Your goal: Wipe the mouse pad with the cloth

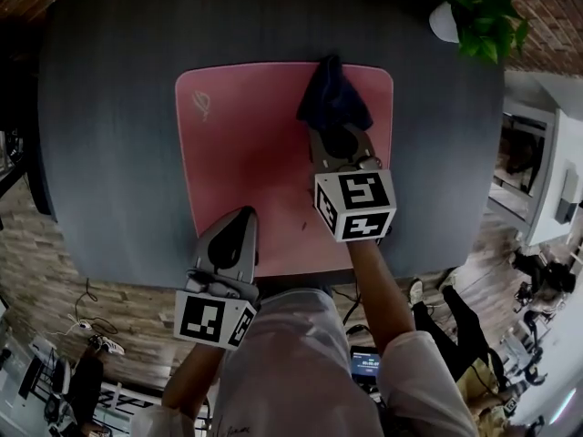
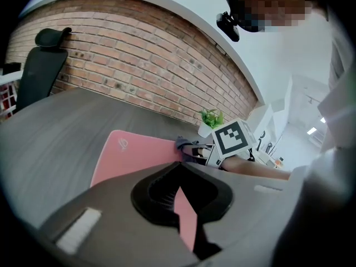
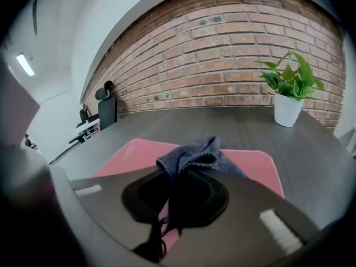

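Dark grey counter (image 1: 109, 153) before a curved red brick wall (image 3: 233, 65). Pink mouse pad (image 1: 246, 153) flat at the counter's middle, pale logo near its far left corner. Dark blue cloth (image 1: 332, 98) bunched on the pad's far right part, reaching the far edge. Pinched there by the right gripper (image 1: 339, 144), jaws closed on a fold, the rest of the fabric heaped ahead of the tips on the pink. Left gripper (image 1: 239, 221) over the pad's near left edge, well apart from the cloth, jaws drawn together at the tips and holding nothing, a sliver of pink showing behind them. Whether touching the pad, unclear. Green plant (image 1: 478, 12) in a white pot at the counter's far right corner, off the pad. Black office chair (image 2: 41, 60) beyond the counter's far left side, against the bricks.
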`<state>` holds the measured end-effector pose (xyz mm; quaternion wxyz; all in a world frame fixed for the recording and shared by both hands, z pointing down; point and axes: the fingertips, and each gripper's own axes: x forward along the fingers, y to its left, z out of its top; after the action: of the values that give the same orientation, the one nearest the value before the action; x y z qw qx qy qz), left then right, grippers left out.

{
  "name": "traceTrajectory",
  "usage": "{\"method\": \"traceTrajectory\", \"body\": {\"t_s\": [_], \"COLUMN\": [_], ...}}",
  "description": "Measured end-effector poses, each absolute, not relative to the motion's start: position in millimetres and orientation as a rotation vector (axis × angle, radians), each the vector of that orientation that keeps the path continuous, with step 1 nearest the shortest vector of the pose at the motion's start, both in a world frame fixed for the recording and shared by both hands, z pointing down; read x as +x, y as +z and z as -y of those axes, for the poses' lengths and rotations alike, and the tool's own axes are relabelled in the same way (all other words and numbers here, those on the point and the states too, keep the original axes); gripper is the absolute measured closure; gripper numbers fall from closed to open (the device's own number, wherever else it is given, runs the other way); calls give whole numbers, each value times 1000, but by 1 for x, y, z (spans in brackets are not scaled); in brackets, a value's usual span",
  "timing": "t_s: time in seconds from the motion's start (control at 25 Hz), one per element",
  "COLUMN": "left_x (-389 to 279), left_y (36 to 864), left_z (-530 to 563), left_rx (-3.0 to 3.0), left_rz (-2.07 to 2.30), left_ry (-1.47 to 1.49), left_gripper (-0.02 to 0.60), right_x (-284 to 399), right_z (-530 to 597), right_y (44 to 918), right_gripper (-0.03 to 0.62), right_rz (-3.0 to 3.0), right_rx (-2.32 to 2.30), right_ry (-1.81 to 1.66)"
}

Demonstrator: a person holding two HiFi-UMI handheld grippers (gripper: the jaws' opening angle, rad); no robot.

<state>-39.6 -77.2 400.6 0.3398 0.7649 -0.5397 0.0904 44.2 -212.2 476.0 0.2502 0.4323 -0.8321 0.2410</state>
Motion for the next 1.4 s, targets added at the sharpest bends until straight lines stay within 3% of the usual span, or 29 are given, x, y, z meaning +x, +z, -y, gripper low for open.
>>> {"method": "traceTrajectory", "body": {"t_s": [1.4], "left_x": [-94], "left_y": [399], "left_z": [45], "left_rx": [1905], "left_rz": [1485], "left_ry": [203], "left_gripper": [566], "right_x": [-58], "right_z": [186], "right_y": [494], "right_gripper": [563], "right_rz": [2332], "right_rx": [947], "right_ry": [671]}}
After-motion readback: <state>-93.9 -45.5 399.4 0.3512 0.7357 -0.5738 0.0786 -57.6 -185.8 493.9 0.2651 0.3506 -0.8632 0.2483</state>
